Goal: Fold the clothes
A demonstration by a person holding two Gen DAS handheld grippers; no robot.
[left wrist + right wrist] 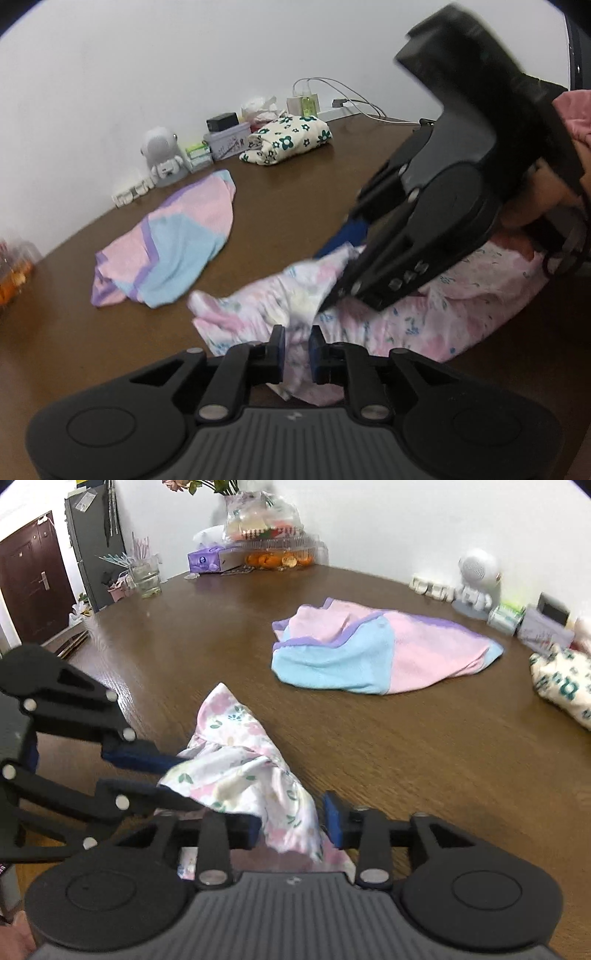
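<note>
A white garment with pink and blue flowers (406, 325) (236, 764) lies crumpled on the brown wooden table (92, 350) (443, 775), near its front edge. My left gripper (297, 347) (166, 775) is shut on one bunched edge of it. My right gripper (291, 823) (338, 269) comes in from the right, close to the left one. It is shut on a thick bunch of the same cloth, which fills the gap between its blue pads. The stretch of cloth between the two grippers is lifted slightly off the table.
A pink, blue and purple garment (177, 243) (369, 653) lies loose mid-table. A folded cream piece with green flowers (288, 138) (561, 686) sits further back. Along the wall stand a white robot figure (162, 155), boxes and chargers. A tissue box (207, 559), fruit container (280, 554) and glass (147, 578) stand at the far end.
</note>
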